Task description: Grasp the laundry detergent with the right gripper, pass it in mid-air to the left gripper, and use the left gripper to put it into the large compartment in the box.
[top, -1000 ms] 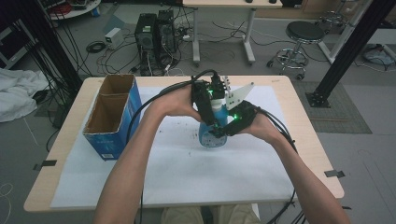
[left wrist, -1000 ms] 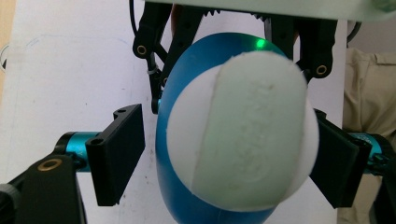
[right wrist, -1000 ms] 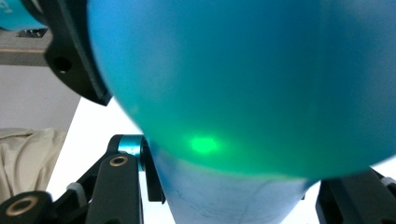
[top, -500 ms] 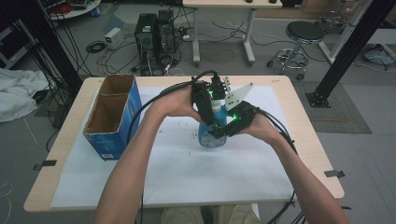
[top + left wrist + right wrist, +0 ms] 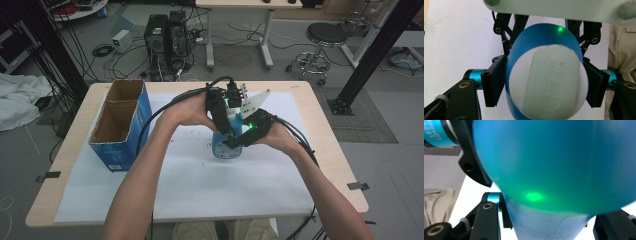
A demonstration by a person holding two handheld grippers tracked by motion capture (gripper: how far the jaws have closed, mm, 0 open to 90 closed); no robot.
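Observation:
A blue bottle (image 5: pixel 221 148) with a white cap (image 5: pixel 546 82) stands on the white paper near the table's middle. My left gripper (image 5: pixel 227 117) comes down on it from above. In the left gripper view its jaws have just been closing, and its pads (image 5: pixel 497 82) now touch both sides of the cap. My right gripper (image 5: pixel 241 140) reaches in from the right, shut on the bottle's blue body (image 5: pixel 549 165). Its fingers (image 5: pixel 486 220) flank the lower part. The right gripper's arms (image 5: pixel 504 27) show beyond the bottle in the left gripper view.
An open blue cardboard box (image 5: pixel 120 125) with two compartments stands at the table's left. White paper (image 5: pixel 200 190) covers most of the wooden table (image 5: pixel 325 150). Computer towers (image 5: pixel 165 35) and a stool (image 5: pixel 325 37) are on the floor beyond the far edge.

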